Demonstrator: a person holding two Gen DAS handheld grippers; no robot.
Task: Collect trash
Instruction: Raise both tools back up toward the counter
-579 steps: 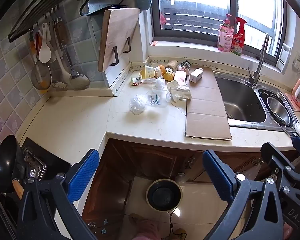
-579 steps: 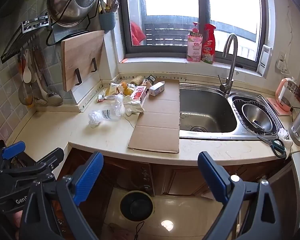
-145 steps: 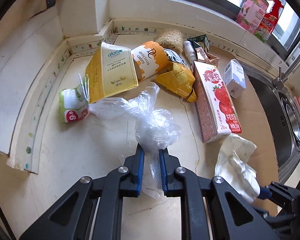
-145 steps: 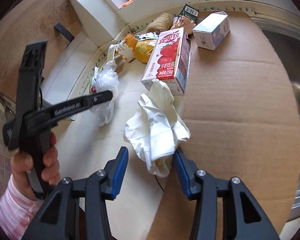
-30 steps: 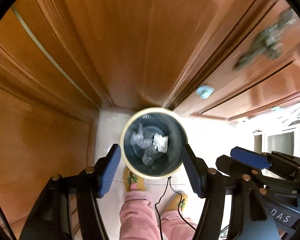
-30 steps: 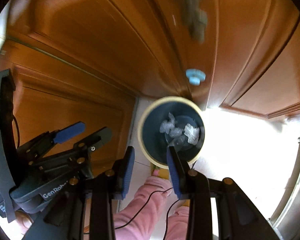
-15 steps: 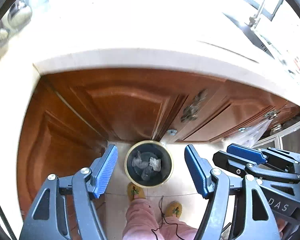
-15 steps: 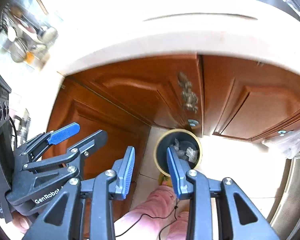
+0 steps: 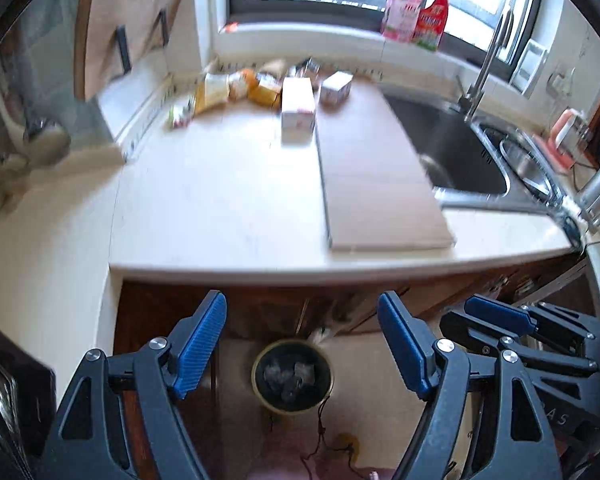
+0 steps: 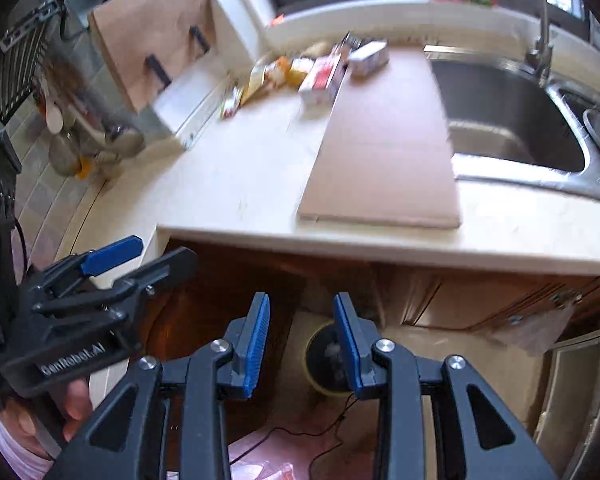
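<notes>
Some trash seen in bin (image 9: 292,376) (blurred, perhaps plastic and paper). Cartons and wrappers (image 9: 260,92) left on counter (image 9: 220,208). Left gripper (image 9: 302,346) spread wide, right gripper (image 10: 302,346) narrower; nothing held.

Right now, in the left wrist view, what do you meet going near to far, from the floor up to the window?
Trash bin → cardboard sheet → milk carton → snack wrappers → soap bottles on the sill.
</notes>
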